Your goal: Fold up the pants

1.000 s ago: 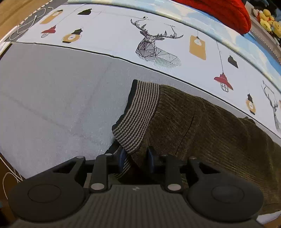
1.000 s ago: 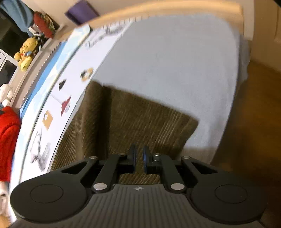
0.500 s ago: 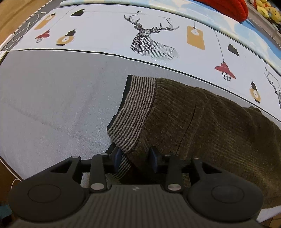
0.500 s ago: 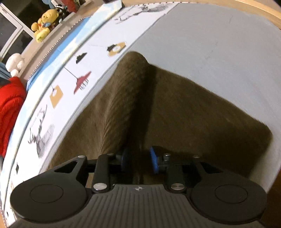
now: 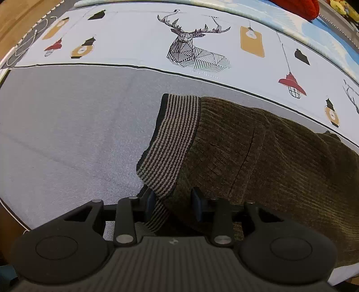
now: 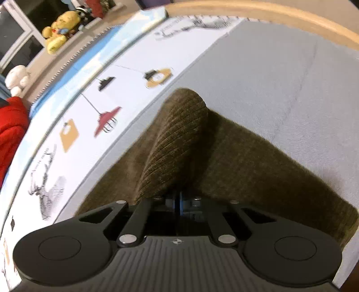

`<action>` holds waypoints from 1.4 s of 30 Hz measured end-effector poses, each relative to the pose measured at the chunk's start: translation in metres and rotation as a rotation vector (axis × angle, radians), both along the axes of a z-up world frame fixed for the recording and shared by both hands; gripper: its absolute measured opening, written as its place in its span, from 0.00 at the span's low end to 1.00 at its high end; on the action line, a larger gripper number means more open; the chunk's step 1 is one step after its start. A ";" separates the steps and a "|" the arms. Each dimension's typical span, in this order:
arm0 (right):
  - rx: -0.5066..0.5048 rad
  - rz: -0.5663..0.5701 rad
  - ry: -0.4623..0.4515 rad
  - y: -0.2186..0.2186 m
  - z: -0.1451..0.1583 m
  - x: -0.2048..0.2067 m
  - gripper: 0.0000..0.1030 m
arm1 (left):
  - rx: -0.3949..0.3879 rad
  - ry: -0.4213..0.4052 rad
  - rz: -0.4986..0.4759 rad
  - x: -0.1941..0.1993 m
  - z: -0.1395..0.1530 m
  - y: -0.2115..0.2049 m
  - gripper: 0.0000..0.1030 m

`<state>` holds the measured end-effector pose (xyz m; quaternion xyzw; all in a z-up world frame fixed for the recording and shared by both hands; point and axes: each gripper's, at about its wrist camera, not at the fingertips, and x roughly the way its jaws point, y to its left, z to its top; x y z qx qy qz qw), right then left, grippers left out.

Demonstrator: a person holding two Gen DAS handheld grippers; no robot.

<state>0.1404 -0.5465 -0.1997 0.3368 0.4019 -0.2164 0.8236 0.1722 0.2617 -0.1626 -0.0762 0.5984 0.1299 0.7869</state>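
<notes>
Olive-brown corduroy pants (image 5: 258, 157) with a striped waistband (image 5: 172, 143) lie on a grey bed sheet (image 5: 67, 134). My left gripper (image 5: 172, 202) has its jaws around the near corner of the waistband, with fabric between the blue pads, which stand apart. In the right wrist view the pants (image 6: 246, 161) lie on the sheet, and a fold (image 6: 177, 139) rises toward my right gripper (image 6: 178, 203), whose pads are pinched together on that fold.
A white quilt with deer and lamp prints (image 5: 197, 51) lies beyond the pants. A red cushion (image 6: 11, 125) and soft toys (image 6: 58, 31) sit at the far side. A wooden bed edge (image 6: 269, 15) curves behind the sheet (image 6: 280, 78).
My right gripper has closed on the pants fabric and lifted a ridge of it. My left gripper stays around the waistband corner, its view shifting slightly.
</notes>
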 end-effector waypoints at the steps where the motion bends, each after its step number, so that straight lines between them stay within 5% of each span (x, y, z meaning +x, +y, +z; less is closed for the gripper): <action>1: -0.014 0.008 -0.028 0.002 0.009 -0.003 0.03 | 0.006 -0.006 -0.002 -0.002 0.001 -0.001 0.34; 7: -0.088 -0.124 -0.327 -0.007 0.095 -0.086 0.02 | -0.047 -0.092 0.009 -0.016 0.021 0.002 0.21; 10: -0.122 -0.142 -0.169 -0.015 0.081 -0.115 0.02 | -0.066 -0.088 -0.018 -0.023 0.022 0.004 0.21; 14: 0.114 -0.215 0.087 -0.047 0.012 -0.134 0.03 | -0.084 -0.020 -0.054 -0.030 0.010 0.008 0.21; 17: 0.166 -0.216 0.088 -0.057 -0.004 -0.137 0.06 | -0.127 -0.008 -0.022 -0.035 0.005 0.016 0.21; 19: 0.155 -0.191 0.081 -0.055 -0.003 -0.135 0.10 | -0.180 -0.046 0.040 -0.038 0.008 0.027 0.28; 21: 0.144 -0.186 0.083 -0.056 -0.004 -0.132 0.17 | -0.235 -0.081 0.095 -0.040 0.009 0.037 0.48; 25: 0.145 -0.205 0.075 -0.058 -0.001 -0.127 0.19 | -0.261 -0.048 0.142 -0.032 -0.001 0.043 0.51; 28: 0.128 -0.208 0.092 -0.054 0.001 -0.120 0.19 | -0.244 -0.018 0.152 -0.026 -0.010 0.044 0.49; 32: 0.118 -0.215 0.098 -0.053 0.003 -0.117 0.16 | -0.273 -0.031 0.153 -0.022 -0.014 0.049 0.27; 34: 0.101 -0.208 0.100 -0.052 0.006 -0.115 0.04 | -0.250 -0.057 0.124 -0.023 -0.008 0.046 0.21; 37: 0.068 -0.197 0.036 -0.051 0.020 -0.116 0.03 | -0.260 -0.166 0.115 -0.029 0.012 0.047 0.17; 40: 0.062 -0.203 -0.146 -0.054 0.053 -0.124 0.02 | -0.352 -0.315 0.154 -0.048 0.041 0.062 0.16; 42: 0.008 -0.179 -0.226 -0.054 0.076 -0.130 0.02 | -0.345 -0.333 0.142 -0.057 0.048 0.066 0.16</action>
